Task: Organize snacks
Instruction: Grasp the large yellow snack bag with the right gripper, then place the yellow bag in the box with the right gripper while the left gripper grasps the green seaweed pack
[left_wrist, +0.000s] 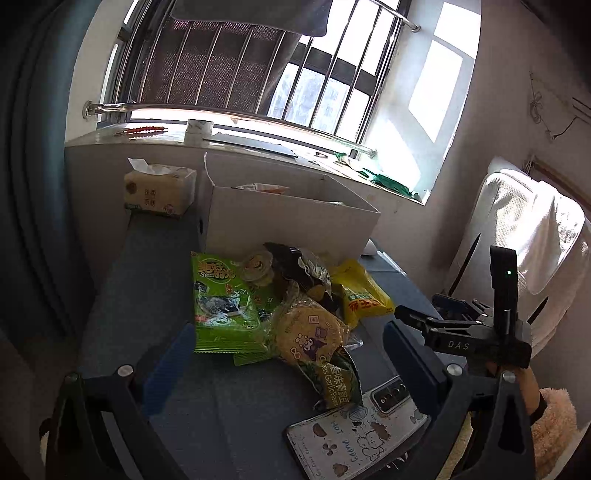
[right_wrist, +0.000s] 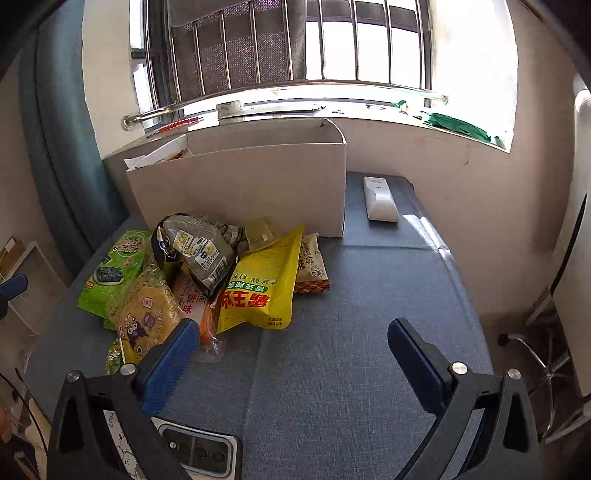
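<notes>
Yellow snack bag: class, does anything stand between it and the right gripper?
Nothing visible does. The right gripper hangs open above bare blue cloth, and the yellow snack bag lies just ahead and left of it, at the near right edge of the pile. A grey crumpled packet overlaps only the bag's far left corner.

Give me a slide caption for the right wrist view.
Open right gripper hovers near heaped snack packets before a white cardboard box.
</notes>
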